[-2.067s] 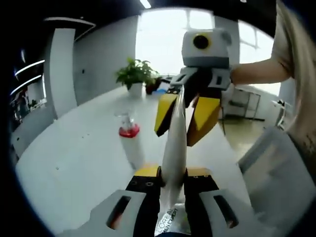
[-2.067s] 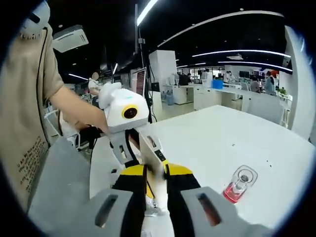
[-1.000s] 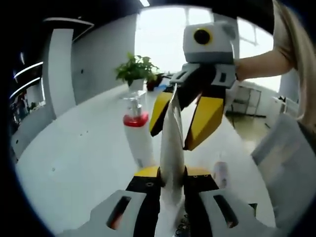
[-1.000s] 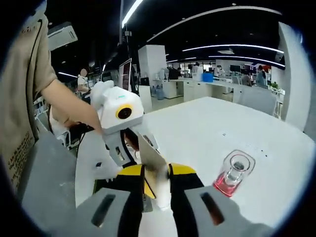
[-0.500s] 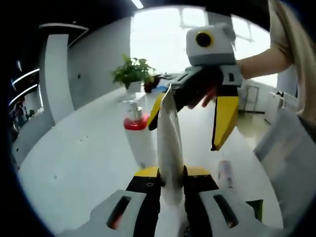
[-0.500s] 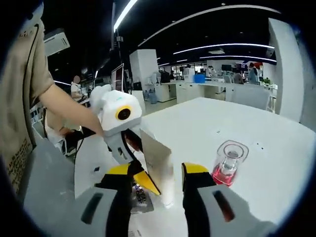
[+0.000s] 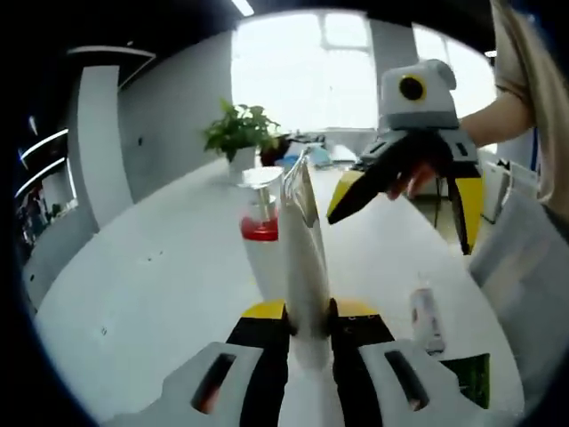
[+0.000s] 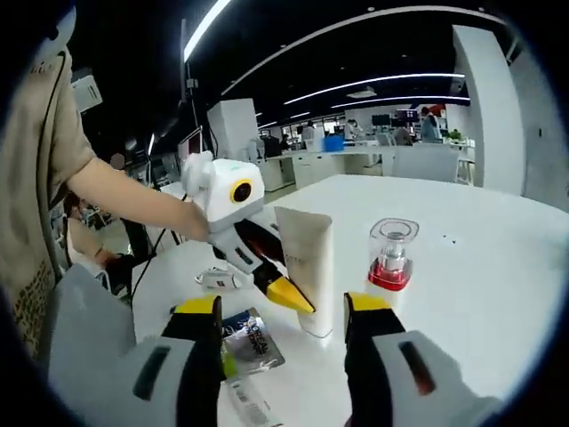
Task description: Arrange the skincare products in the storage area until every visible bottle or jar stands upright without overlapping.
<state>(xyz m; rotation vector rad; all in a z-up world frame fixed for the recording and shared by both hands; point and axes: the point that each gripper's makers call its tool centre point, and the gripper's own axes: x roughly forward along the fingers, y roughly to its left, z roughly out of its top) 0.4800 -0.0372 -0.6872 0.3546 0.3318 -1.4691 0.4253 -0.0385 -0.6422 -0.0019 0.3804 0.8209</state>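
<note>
The left gripper (image 7: 309,313) is closed tight on a white tube (image 7: 302,258). Its two yellow-tipped jaws press on the low part of the tube from both sides. In the left gripper view the tube stands up tall, with its flat crimped end at 12 o'clock. In the right gripper view the left gripper (image 8: 289,294) comes in from 9 o'clock, and the tube (image 8: 309,269) stands on the white table (image 8: 480,267) with its cap end down.

The right gripper (image 8: 283,327) is open wide. Its jaws stand far apart and hold nothing. The tube sits just past the gap between them, not touching them. In the left gripper view the right gripper (image 7: 404,191) is up at 2 o'clock, clear of the tube, with the person's hand (image 7: 418,178) behind it and a bare arm reaching in from 3 o'clock.

A pump bottle (image 7: 260,240) with a red collar and a clear cap stands upright just behind the tube. In the right gripper view this bottle (image 8: 389,260) is at 3 o'clock from the tube, near it.

A small tube (image 7: 425,316) lies flat on the table at 4 o'clock in the left gripper view. A dark flat packet (image 8: 252,340) lies on the table at 7 o'clock in the right gripper view. A potted plant (image 7: 238,133) stands far back on the table.
</note>
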